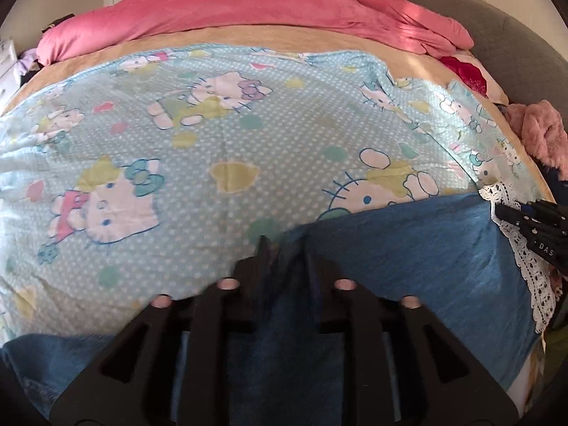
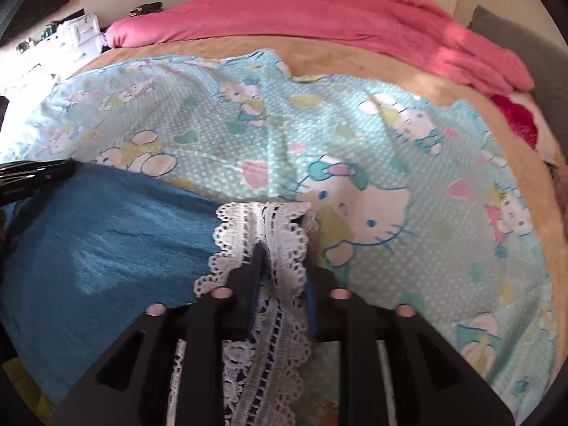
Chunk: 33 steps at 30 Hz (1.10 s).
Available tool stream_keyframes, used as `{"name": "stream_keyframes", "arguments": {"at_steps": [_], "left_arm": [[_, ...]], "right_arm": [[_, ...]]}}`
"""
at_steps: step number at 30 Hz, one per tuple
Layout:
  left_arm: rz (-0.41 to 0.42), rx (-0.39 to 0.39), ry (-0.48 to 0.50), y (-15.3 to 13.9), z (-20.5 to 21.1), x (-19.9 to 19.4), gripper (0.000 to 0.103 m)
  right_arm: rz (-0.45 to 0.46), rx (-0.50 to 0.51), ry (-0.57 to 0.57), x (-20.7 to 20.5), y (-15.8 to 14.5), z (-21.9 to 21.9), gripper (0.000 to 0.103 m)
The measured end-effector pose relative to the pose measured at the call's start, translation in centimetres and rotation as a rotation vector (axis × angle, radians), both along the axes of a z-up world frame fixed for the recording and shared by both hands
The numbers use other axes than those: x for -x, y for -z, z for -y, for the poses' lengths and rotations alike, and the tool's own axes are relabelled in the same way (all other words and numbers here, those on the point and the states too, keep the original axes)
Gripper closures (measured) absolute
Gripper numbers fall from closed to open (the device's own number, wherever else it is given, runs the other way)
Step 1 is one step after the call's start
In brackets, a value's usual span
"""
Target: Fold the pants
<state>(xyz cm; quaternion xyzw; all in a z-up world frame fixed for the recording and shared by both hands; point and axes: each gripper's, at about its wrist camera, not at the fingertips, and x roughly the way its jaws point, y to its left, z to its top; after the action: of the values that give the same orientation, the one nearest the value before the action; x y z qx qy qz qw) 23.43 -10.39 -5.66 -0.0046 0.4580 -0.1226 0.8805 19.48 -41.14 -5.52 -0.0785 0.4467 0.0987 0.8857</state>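
Note:
Blue denim pants with a white lace hem lie on a bed, at its near edge. In the left wrist view my left gripper is shut on a raised fold of the denim. Its dark fingers also show at the left edge of the right wrist view. My right gripper is shut on the bunched lace hem, which runs up between its fingers. The denim spreads flat to its left. The right gripper also appears at the right edge of the left wrist view, on the lace.
A light blue cartoon-cat blanket covers the bed under the pants. A pink duvet is heaped along the far side. A grey headboard and a pink fluffy cloth are at the right. White drawers stand far left.

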Motion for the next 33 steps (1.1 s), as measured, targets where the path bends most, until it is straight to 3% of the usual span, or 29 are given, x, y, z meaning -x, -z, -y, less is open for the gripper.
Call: {"name": "stream_keyframes", "arguments": {"at_steps": [2,4,6,13,18,22,25,29,31,33], "left_arm": [[0.010,0.015,-0.012,-1.0,-1.0,0.8,0.080],[0.034,0.007,-0.030,-2.3,-1.9,1.9,0.078],[0.064,-0.003,-0.053,-3.5,-3.0,3.3,0.064],[0.139,-0.055,-0.083,-6.4,-5.7,7.5,0.035],[0.154,-0.075,-0.132,-7.5,-8.6,10.6,0.025],[0.111,-0.124,-0.173,-7.1,-9.7,12.2,0.022],[0.072,-0.096,-0.157,-5.9,-9.6,13.1,0.020],[-0.033,-0.170,-0.205,-2.5,-10.7,13.0,0.020],[-0.069,-0.065,-0.239,-1.7,-12.7,13.2,0.022],[-0.061,-0.016,-0.246,-2.2,-13.5,13.4,0.024]], "right_arm": [[0.016,-0.006,0.015,0.4,-0.8,0.4,0.071],[0.059,0.005,0.031,1.5,-2.1,0.7,0.055],[0.121,-0.005,0.039,3.1,-4.0,0.9,0.043],[0.210,-0.044,-0.027,7.5,-8.1,-1.2,0.023],[0.215,-0.054,-0.062,9.9,-9.1,-3.2,0.022],[0.181,-0.043,-0.083,11.4,-8.3,-4.7,0.022],[0.139,-0.046,-0.097,12.5,-6.8,-5.6,0.022],[0.049,-0.046,-0.126,13.5,-4.0,-6.6,0.022],[-0.022,0.005,-0.087,13.6,-2.0,-6.1,0.022],[-0.108,0.038,-0.046,13.7,0.2,-4.9,0.022]]}}
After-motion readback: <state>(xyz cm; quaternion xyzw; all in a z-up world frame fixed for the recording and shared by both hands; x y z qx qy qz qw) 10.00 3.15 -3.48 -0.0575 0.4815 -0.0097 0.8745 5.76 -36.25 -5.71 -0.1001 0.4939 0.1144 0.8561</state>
